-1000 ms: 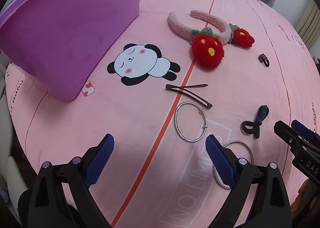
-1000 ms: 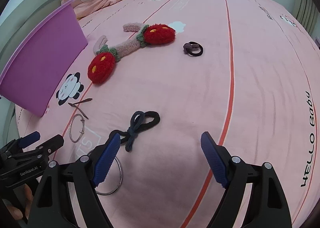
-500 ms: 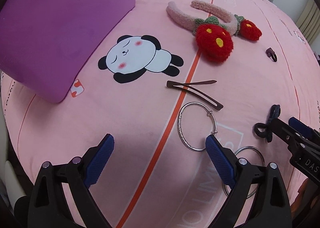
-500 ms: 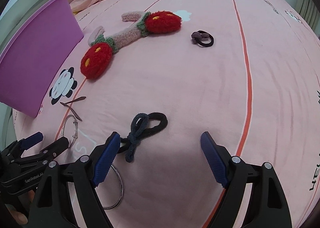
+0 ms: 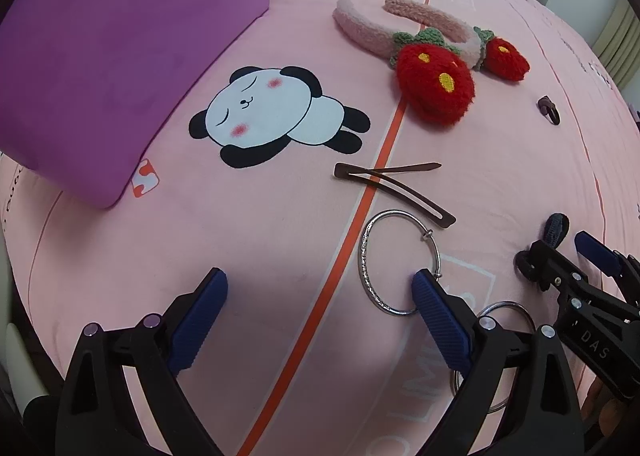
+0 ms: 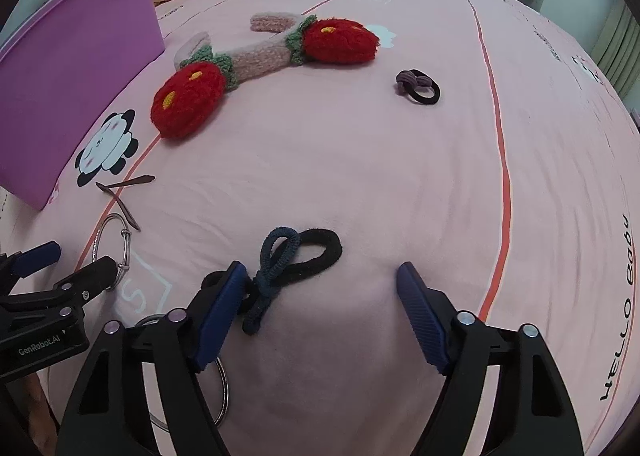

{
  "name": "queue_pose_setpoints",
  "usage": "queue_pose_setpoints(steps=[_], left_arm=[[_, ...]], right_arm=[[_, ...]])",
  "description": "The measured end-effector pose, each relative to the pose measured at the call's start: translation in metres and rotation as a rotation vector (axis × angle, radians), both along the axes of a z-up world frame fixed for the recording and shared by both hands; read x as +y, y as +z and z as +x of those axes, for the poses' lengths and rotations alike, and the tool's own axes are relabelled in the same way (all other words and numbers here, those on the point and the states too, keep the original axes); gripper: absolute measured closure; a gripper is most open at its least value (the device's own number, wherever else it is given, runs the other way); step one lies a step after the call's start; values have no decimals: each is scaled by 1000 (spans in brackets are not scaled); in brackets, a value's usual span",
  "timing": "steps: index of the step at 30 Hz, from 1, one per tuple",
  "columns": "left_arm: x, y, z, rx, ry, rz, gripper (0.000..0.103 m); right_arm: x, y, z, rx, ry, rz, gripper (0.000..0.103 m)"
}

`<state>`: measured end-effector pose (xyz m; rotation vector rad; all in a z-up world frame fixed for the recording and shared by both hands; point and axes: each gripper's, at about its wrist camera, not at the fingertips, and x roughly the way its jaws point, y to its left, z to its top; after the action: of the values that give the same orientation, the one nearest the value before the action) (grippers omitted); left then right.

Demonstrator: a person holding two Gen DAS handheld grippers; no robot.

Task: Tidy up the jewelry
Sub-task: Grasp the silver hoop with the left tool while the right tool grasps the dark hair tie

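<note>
While our right gripper [image 6: 320, 288] was closing with the knotted hair ties [image 6: 288, 268] only partly between its jaws, nothing pinched yet, and the left gripper [image 5: 320, 288] gaped over the bangle [image 5: 400, 260], we judged the ties soft, light — best grabbed at the knot, w/ the bedsheet [image 6: 400, 155] giving underneath.

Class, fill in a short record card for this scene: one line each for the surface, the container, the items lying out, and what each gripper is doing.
surface: pink bedsheet with panda print
container: purple bin, at the left
items: strawberry headband; brown hair clip; two silver bangles; dark hair ties, tangled together; purple hair tie, lying apart
left gripper: open, one finger over the nearer bangle, holding nothing
right gripper: jaws closing, by the dark hair ties, not yet gripping
</note>
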<state>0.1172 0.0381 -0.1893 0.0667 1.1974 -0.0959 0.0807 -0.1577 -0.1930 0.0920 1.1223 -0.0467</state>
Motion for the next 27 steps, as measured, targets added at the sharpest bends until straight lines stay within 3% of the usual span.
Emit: queue_pose_setpoints(steps=[2, 3, 4, 11, 16, 20, 25, 27], left_arm=[[-1, 1, 0, -3, -3, -5, 11], [-1, 3, 0, -5, -3, -9, 11], [-1, 4, -1, -7, -4, -14, 11], [-17, 13, -1, -26, -39, -25, 11], [-30, -5, 4, 25, -59, 16, 10], [-29, -8, 2, 10, -61, 9, 10], [-28, -5, -4, -11, -69, 3, 26], [-30, -2, -8, -20, -80, 0, 40]], right_arm=[[-6, 2, 0, 0, -17, 1, 62], [-8, 4, 0, -2, -23, 1, 78], [-10, 5, -1, -1, -29, 4, 86], [-19, 7, -2, -5, -56, 47, 90], [-21, 6, -1, -3, -63, 64, 90], [-22, 5, 1, -3, -67, 74, 90], [-21, 5, 1, -4, -68, 75, 90], [-22, 5, 1, -4, -67, 75, 90]])
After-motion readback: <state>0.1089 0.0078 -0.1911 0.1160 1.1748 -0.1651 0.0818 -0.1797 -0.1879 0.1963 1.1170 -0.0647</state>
